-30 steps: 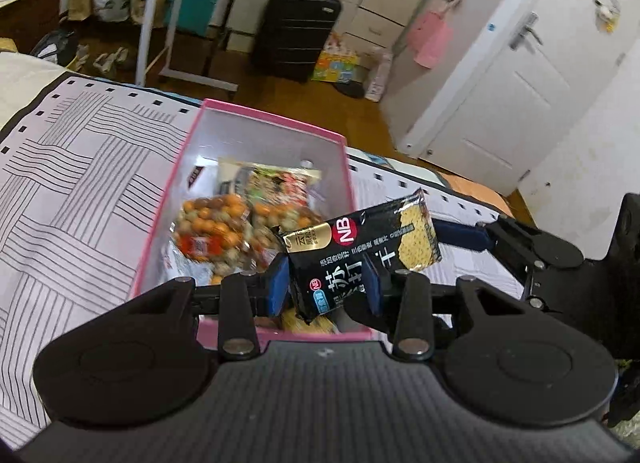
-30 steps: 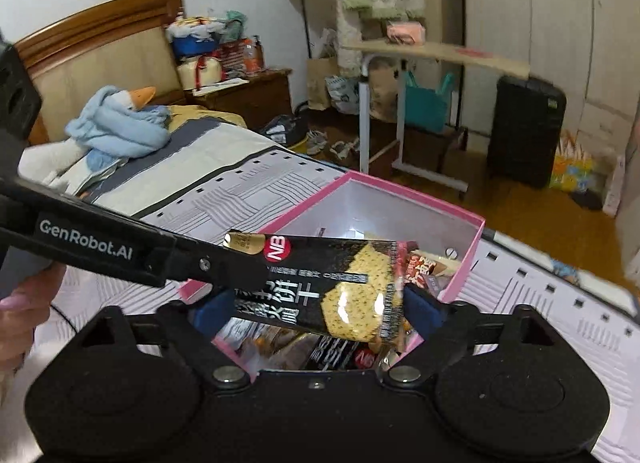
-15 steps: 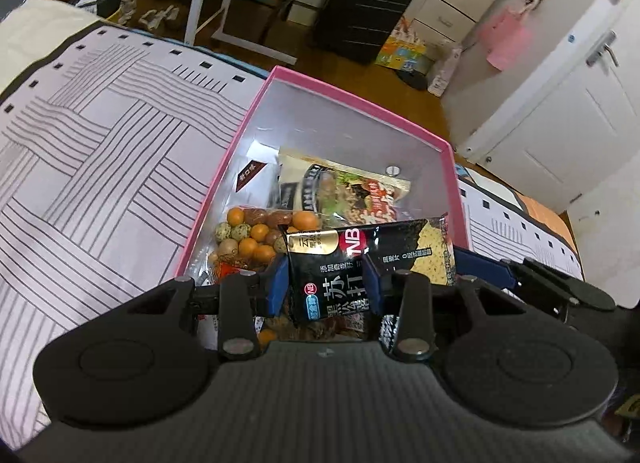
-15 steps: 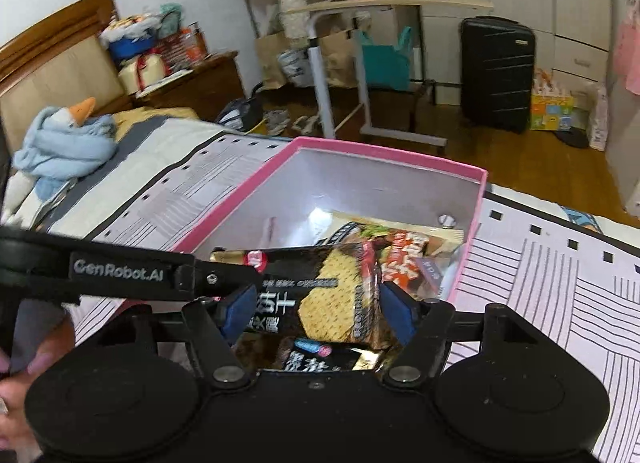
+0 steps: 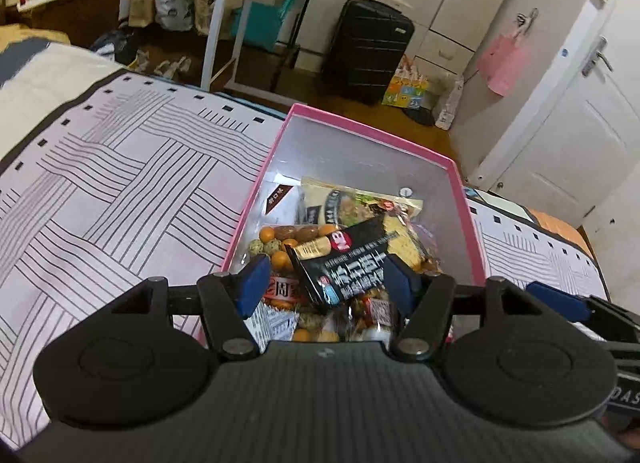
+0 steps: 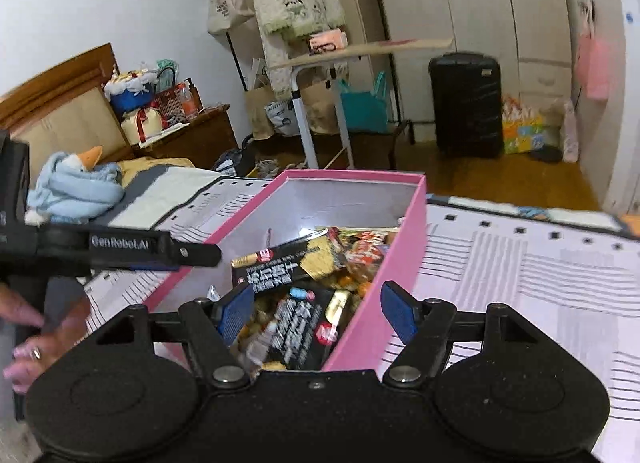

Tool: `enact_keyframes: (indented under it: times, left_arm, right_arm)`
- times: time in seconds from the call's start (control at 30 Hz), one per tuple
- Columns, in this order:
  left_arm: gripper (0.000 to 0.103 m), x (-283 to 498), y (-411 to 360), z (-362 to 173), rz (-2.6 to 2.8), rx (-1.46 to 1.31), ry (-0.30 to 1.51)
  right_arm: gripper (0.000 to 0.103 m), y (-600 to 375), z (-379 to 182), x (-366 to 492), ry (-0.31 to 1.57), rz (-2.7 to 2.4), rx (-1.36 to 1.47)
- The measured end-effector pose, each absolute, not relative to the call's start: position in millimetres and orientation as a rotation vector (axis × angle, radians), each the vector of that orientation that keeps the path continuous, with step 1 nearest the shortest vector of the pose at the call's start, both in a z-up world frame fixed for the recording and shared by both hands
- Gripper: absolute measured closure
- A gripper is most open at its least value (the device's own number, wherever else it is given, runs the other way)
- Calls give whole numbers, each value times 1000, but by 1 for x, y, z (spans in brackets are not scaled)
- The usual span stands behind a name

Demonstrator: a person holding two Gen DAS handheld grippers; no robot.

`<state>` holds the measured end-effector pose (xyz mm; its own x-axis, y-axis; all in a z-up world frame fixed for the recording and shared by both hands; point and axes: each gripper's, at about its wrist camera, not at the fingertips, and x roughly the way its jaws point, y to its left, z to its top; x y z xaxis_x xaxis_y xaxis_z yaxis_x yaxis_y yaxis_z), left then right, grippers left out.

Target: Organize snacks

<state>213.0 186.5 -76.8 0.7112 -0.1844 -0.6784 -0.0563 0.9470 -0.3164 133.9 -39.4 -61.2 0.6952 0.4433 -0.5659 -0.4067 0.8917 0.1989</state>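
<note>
A: Right wrist view takes in the bed's headboard [image 6: 60,103], a blue plush goose [image 6: 76,187] and a hand [image 6: 44,335] working the left tongs [image 6: 200,255]; none of that shows from the left.

B: And the left view gives the white door [image 5: 576,135]. Both see the pink box [image 5: 460,183] on the bed [image 5: 120,191].

A: The black cracker packet [image 5: 344,263], glossy, gold cap at one end, lies tilted on the snacks inside the box.

B: Left tongs [image 5: 326,283] have just been opening, pads clear of it. Right tongs [image 6: 316,311] stand open, straddling the box's near wall, empty.
</note>
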Motion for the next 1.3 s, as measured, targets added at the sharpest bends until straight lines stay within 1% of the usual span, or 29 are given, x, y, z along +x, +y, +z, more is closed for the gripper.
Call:
enact_keyframes:
  times: [0.23, 0.33, 0.43, 0.57, 0.67, 0.83, 0.9, 0.97, 1.03, 1.1, 1.2, 1.27, 1.3]
  left_arm:
    - [41, 175, 166, -50, -89, -232, 731]
    - [41, 158, 155, -37, -99, -196, 717]
    - [41, 145, 141, -24, -104, -150, 705]
    - [39, 130, 123, -11, -118, -134, 714]
    - [36, 118, 114, -5, -150, -123, 717]
    - [35, 97, 95, 3, -161, -61, 708]
    - [32, 88, 87, 4, -178, -46, 708]
    - [32, 80, 80, 5, -192, -21, 702]
    - [30, 72, 76, 8, -204, -10, 694]
    - [24, 67, 72, 8, -214, -13, 699]
    - [18, 60, 67, 8, -222, 5, 703]
    - [16, 55, 63, 8, -220, 28, 704]
    - [13, 54, 61, 8, -218, 31, 706]
  right_arm:
    - [28, -56, -31, 95, 607, 419, 7]
    - [25, -67, -20, 78, 594, 376, 14]
    - [25, -77, -14, 61, 589, 313, 0]
    - [20, -92, -1, 42, 592, 251, 8]
    - [19, -104, 2, 32, 624, 196, 23]
    - [18, -115, 0, 17, 661, 150, 60]
    - [13, -116, 1, 11, 662, 133, 56]
    - [2, -116, 1, 6, 658, 112, 52]
    - [0, -120, 0, 4, 673, 86, 53]
    - [0, -123, 0, 3, 709, 53, 65]
    - [0, -124, 1, -2, 745, 5, 70]
    - [0, -123, 2, -9, 730, 1, 49]
    - [0, -122, 4, -11, 722, -17, 34]
